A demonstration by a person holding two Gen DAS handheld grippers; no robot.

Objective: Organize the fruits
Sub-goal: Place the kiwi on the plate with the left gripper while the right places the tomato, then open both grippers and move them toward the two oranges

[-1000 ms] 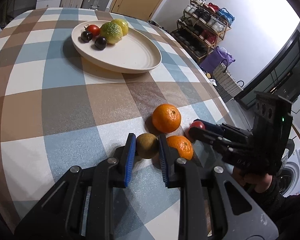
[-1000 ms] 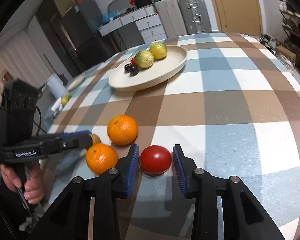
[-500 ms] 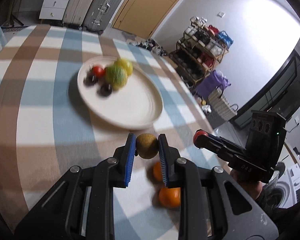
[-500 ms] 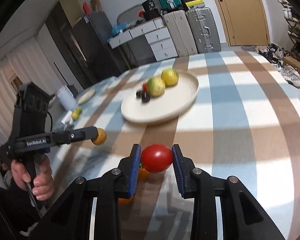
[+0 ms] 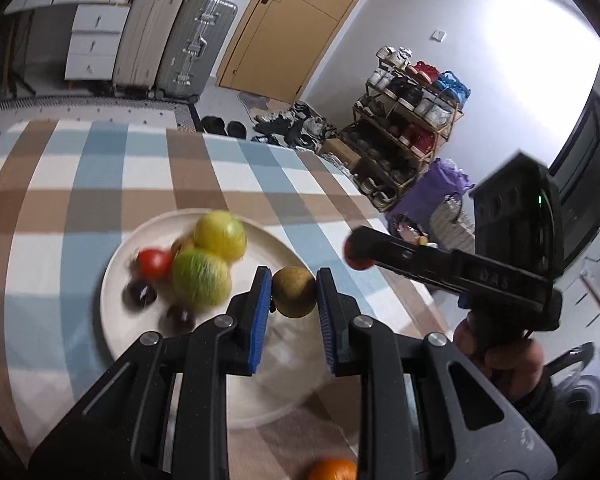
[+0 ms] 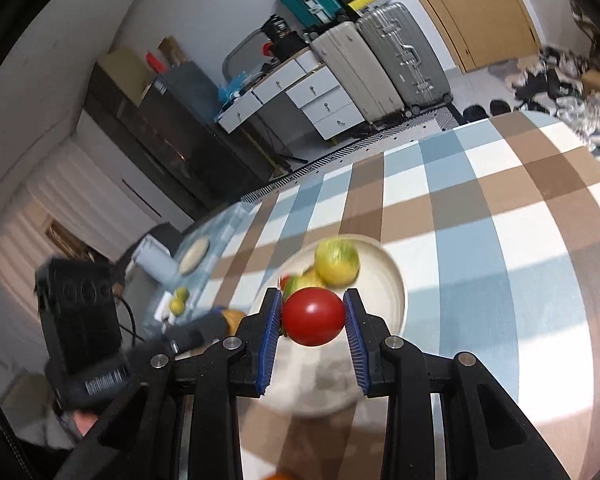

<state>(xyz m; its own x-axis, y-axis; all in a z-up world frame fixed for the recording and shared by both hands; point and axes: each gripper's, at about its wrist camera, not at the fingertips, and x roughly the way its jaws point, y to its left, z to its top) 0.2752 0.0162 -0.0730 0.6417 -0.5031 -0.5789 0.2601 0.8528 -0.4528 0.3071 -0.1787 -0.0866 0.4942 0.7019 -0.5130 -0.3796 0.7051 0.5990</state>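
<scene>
My table (image 5: 80, 184) wears a checked cloth of blue, brown and white. On it sits 1 cream plate (image 5: 112, 320) of blurred fruit, and 1 orange (image 5: 332, 470) lies on the cloth at my near edge.

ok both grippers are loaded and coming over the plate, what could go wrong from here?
1. The left gripper with the brown fruit and the right gripper with the red tomato converge on the same plate; they could collide.
2. The plate's far side is crowded: green fruit, yellow fruit, small dark ones. A round fruit dropped there could knock or roll.
3. Both views are motion-blurred, so a release may be poorly aimed.
</scene>
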